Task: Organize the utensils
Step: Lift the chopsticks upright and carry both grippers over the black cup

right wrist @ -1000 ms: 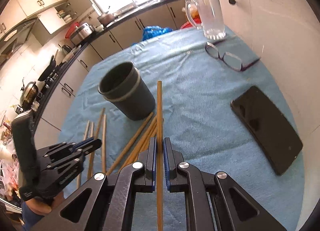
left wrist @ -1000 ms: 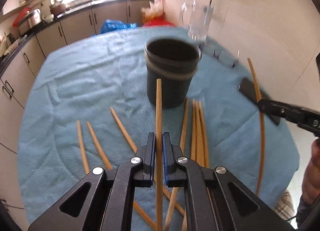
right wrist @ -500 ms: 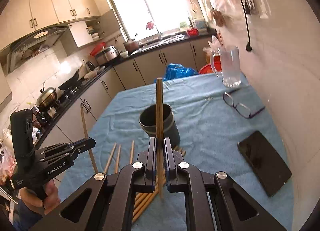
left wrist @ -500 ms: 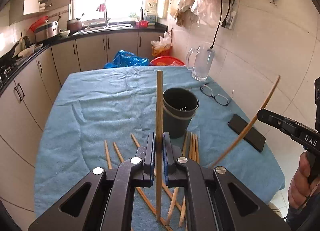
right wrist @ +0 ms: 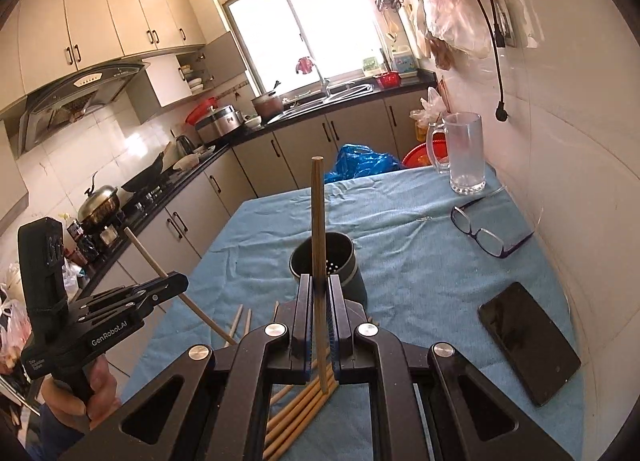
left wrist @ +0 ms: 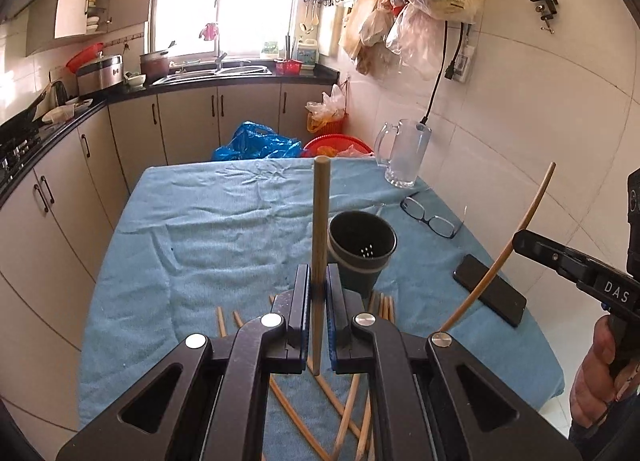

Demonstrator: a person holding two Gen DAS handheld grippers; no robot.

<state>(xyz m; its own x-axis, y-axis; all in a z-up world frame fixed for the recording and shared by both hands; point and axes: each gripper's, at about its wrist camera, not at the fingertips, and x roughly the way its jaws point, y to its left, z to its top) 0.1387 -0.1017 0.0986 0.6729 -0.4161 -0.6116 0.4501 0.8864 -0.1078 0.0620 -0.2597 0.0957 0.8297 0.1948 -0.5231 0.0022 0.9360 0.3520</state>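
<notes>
A dark round utensil holder (left wrist: 362, 248) stands on the blue cloth, also in the right wrist view (right wrist: 327, 265). My left gripper (left wrist: 318, 289) is shut on a wooden chopstick (left wrist: 320, 221) and holds it upright, above and in front of the holder. My right gripper (right wrist: 319, 297) is shut on another chopstick (right wrist: 318, 229), also upright over the table. Each gripper shows in the other's view: the right one (left wrist: 532, 243) with its chopstick (left wrist: 508, 245), the left one (right wrist: 168, 287). Several loose chopsticks (right wrist: 296, 409) lie on the cloth before the holder.
A black phone (right wrist: 528, 341), glasses (right wrist: 486, 237) and a glass mug (right wrist: 464, 157) lie along the right side by the tiled wall. The table's blue cloth (left wrist: 224, 229) reaches to the cabinets at the left. A blue bag (left wrist: 256, 143) sits behind the table.
Both grippers have risen high above the table and tilted up, each carrying its chopstick from flat to upright. The holder now looks smaller and farther below.
</notes>
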